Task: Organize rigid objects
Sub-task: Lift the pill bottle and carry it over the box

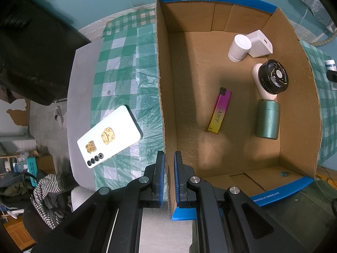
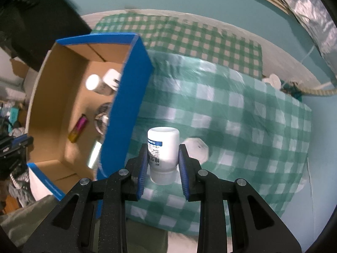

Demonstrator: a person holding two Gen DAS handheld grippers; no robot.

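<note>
An open cardboard box (image 1: 164, 105) with blue edges sits on a green checked cloth. Inside lie a white bottle (image 1: 239, 47), a white charger (image 1: 260, 43), a small fan (image 1: 270, 79), a pink-yellow lighter (image 1: 220, 109) and a green canister (image 1: 267, 120). My left gripper (image 1: 167, 158) is shut on the box's near wall. A white phone (image 1: 109, 136) lies on the cloth left of the box. My right gripper (image 2: 162, 154) is shut on a white pill bottle (image 2: 162, 147), held above the cloth right of the box (image 2: 126, 97).
A white hexagonal lid-like object (image 2: 197, 148) lies on the cloth just behind the held bottle. A rope and small clutter (image 2: 294, 89) sit at the cloth's far right. A dark chair and striped clothing (image 1: 46, 189) are off the table's left side.
</note>
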